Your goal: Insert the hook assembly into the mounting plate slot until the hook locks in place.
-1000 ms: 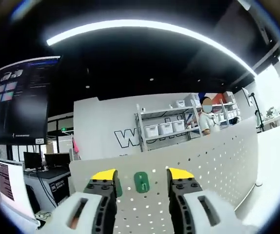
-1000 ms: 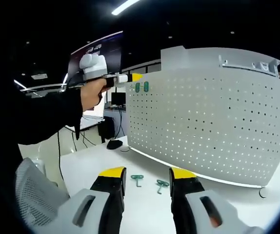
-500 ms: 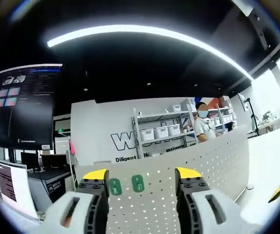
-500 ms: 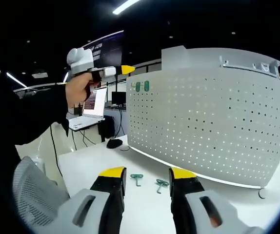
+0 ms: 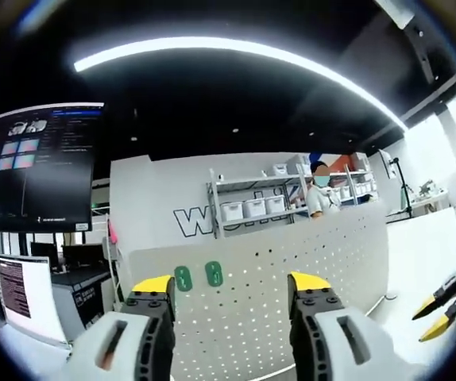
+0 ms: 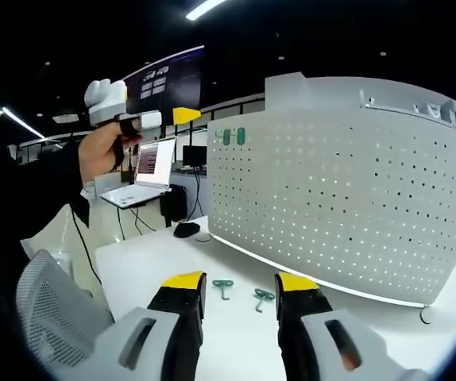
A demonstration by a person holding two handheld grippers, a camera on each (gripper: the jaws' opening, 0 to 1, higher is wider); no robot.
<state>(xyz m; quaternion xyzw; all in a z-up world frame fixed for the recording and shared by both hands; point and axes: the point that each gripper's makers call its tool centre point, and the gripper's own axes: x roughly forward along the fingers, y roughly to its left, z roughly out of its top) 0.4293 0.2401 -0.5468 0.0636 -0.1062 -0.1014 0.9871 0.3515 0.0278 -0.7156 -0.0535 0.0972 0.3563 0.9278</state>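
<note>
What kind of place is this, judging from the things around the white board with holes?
Probably an indoor workshop or lab with office desks: metal shelving with storage bins, a big wall screen, a laptop on a desk, and a white pegboard on a white table.

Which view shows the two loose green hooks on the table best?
The right gripper view: both loose hooks lie on the white table between that gripper's open jaws. The left gripper view looks higher, at the pegboard and two mounted hooks.
</note>
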